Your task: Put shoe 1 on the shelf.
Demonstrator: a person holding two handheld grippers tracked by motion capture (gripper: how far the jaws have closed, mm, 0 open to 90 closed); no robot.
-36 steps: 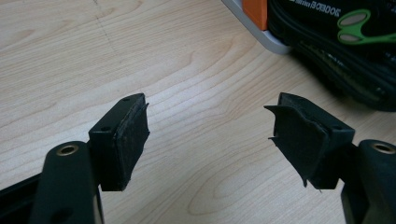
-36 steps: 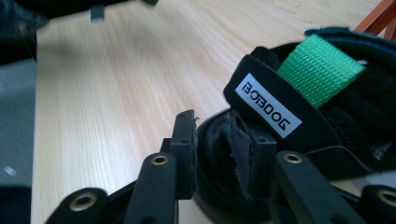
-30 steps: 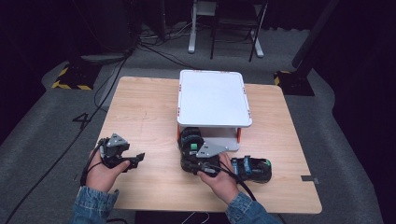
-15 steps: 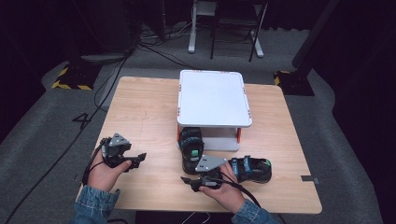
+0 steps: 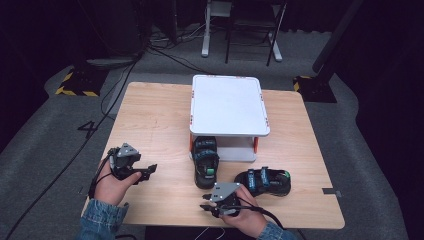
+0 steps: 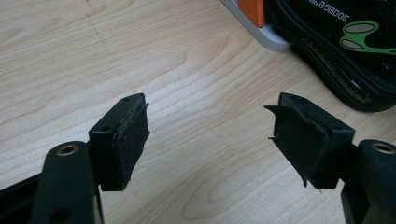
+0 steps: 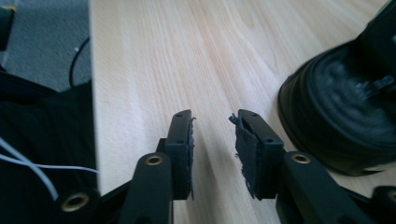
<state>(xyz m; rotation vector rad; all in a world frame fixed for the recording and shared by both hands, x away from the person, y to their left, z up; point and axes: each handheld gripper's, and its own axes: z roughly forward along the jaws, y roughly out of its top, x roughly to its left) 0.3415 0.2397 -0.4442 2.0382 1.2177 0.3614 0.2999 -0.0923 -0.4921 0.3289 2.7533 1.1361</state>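
Observation:
A black sandal (image 5: 205,163) with teal straps lies half under the white shelf (image 5: 228,105), heel toward me. A second black sandal (image 5: 264,181) lies on its side to the right of it. My left gripper (image 5: 151,169) rests low at the left of the table, open and pointing right at the first sandal (image 6: 348,51); nothing is between its jaws (image 6: 210,126). My right gripper (image 5: 204,201) is near the front edge, pointing left, its jaws (image 7: 212,126) a little apart and empty. The first sandal's heel (image 7: 345,126) sits just beside it.
The wooden table (image 5: 155,117) carries the shelf on orange legs (image 6: 254,9). The table's front edge (image 7: 91,93) runs close to my right gripper, with grey floor and cables beyond. Chairs and cables stand behind the table.
My right gripper has drawn back from the sandal under the shelf toward the front edge and turned left. The sandal stayed in place. The left gripper has barely moved.

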